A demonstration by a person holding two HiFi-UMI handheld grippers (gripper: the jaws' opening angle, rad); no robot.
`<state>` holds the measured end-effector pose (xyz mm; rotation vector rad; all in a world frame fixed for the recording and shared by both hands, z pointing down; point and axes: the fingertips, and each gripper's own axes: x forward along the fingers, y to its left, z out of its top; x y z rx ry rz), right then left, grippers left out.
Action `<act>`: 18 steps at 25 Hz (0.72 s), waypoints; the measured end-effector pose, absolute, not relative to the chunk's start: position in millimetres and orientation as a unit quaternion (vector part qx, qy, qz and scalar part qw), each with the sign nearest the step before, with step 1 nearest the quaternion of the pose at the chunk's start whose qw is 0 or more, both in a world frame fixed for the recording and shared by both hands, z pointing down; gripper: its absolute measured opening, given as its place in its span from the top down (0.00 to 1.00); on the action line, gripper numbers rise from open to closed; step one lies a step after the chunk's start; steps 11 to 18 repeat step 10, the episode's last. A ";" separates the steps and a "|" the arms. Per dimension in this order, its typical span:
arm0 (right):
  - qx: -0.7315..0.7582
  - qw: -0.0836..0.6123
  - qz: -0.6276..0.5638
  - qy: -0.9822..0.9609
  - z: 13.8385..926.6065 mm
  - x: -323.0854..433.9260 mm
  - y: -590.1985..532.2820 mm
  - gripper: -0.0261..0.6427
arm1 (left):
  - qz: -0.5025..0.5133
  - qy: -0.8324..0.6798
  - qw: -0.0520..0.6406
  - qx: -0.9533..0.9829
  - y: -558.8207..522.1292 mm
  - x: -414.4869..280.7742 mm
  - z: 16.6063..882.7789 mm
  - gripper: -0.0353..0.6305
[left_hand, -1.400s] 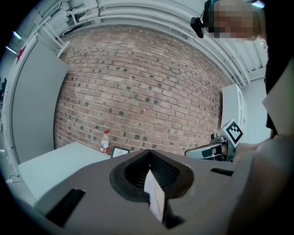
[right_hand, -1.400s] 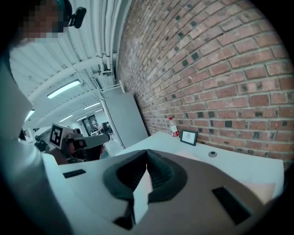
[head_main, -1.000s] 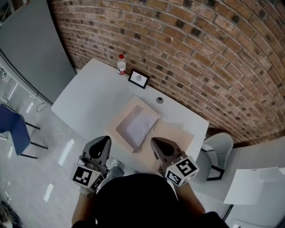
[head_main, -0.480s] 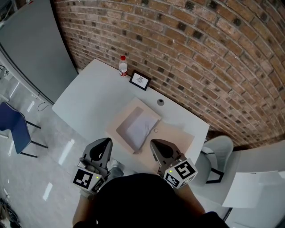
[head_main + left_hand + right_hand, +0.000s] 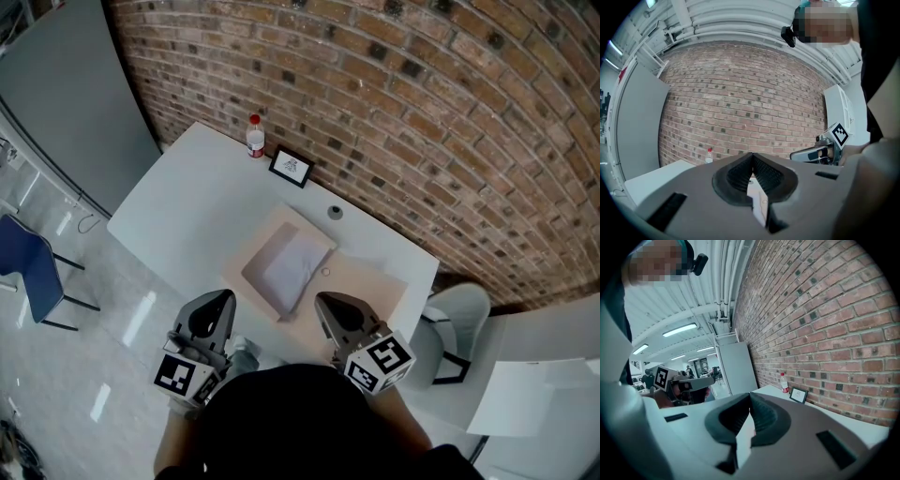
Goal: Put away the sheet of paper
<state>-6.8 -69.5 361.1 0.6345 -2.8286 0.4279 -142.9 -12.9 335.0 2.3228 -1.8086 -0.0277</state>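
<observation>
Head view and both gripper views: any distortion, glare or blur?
Head view: brick wall bows, glare patches on the floor. Left gripper view: strong fisheye, black corners, wall curved. Right gripper view: same fisheye, ceiling lamp blown out.

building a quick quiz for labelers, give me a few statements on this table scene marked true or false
1. The left gripper and the right gripper are both shut on nothing. True.
2. The bottle stands at the near edge of the table. False: it stands at the far edge, by the brick wall.
3. The sheet of paper lies on the beige folder. True.
4. The framed card lies on the sheet. False: it stands off the folder, beside the bottle.
</observation>
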 end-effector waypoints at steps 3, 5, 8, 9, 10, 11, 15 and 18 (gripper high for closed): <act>0.215 0.108 0.146 -0.960 362.2 -5.4 -69.4 0.95 | -0.008 -0.612 0.101 0.784 -12.4 -141.6 337.1 0.94; 0.215 0.109 0.147 -0.959 362.6 -4.4 -69.3 0.95 | -0.007 -0.612 0.103 0.784 -12.1 -140.4 338.2 0.94; 0.215 0.108 0.150 -0.959 364.3 -2.0 -68.7 0.95 | -0.006 -0.614 0.105 0.783 -11.0 -138.8 339.7 0.94; 0.215 0.108 0.150 -0.959 365.0 -1.0 -68.5 0.95 | -0.006 -0.614 0.106 0.782 -10.8 -138.2 340.3 0.94; 0.215 0.108 0.151 -0.959 365.7 -0.1 -68.5 0.95 | -0.006 -0.614 0.106 0.782 -10.6 -137.6 340.8 0.94; 0.215 0.108 0.151 -0.959 365.7 -0.1 -68.5 0.95 | -0.006 -0.614 0.106 0.782 -10.6 -137.6 340.8 0.94; 0.215 0.108 0.151 -0.959 365.7 -0.1 -68.5 0.95 | -0.006 -0.614 0.106 0.782 -10.6 -137.6 340.8 0.94; 0.215 0.108 0.151 -0.959 365.7 -0.1 -68.5 0.95 | -0.006 -0.614 0.106 0.782 -10.6 -137.6 340.8 0.94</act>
